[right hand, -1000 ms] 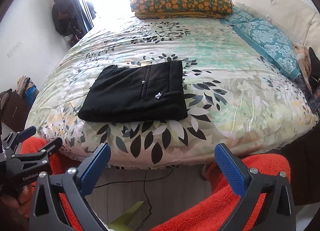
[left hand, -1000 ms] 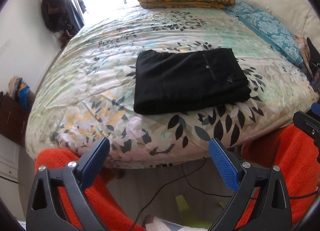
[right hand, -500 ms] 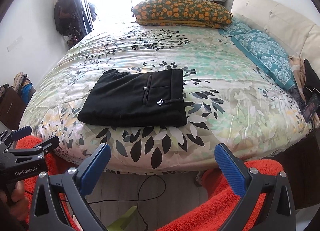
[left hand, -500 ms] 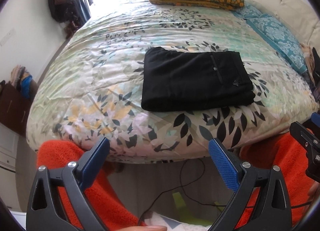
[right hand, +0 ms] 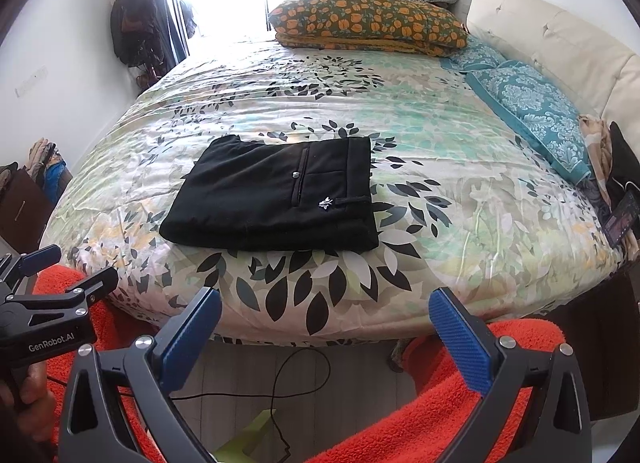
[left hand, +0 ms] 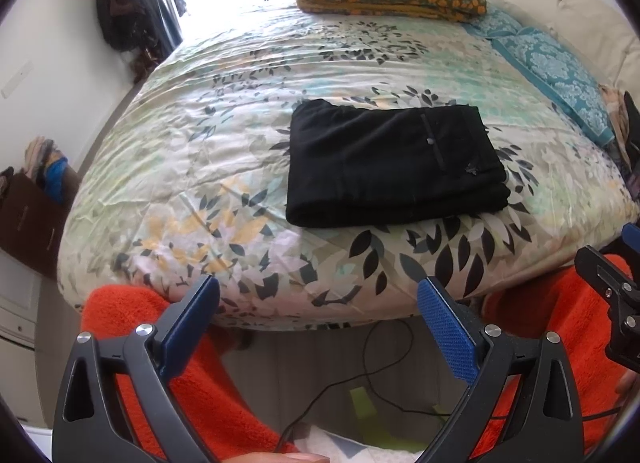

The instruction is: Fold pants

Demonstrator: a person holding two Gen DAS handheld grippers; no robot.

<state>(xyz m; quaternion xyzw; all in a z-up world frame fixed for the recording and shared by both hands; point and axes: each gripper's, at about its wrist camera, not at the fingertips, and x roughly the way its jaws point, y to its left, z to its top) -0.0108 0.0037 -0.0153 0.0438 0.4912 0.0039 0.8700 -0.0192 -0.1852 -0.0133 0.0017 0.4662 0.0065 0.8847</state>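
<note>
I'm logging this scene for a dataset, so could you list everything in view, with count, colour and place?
pants: one, black, folded flat on the bed's near half
bedspread: one, pale with leaf print, covering the bed
patterned pillow: one, orange and green, far end of the bed
teal pillow: one, along the bed's right side
headboard: one, cream, far right
orange fabric: in front of the bed
cable: one, black, on the floor
left gripper: open, empty
right gripper: open, empty

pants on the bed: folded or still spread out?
Folded. The black pants lie as a compact stacked rectangle on the floral bedspread, layered edges showing at the near side. Both grippers sit off the bed, jaws open, holding nothing.
</note>
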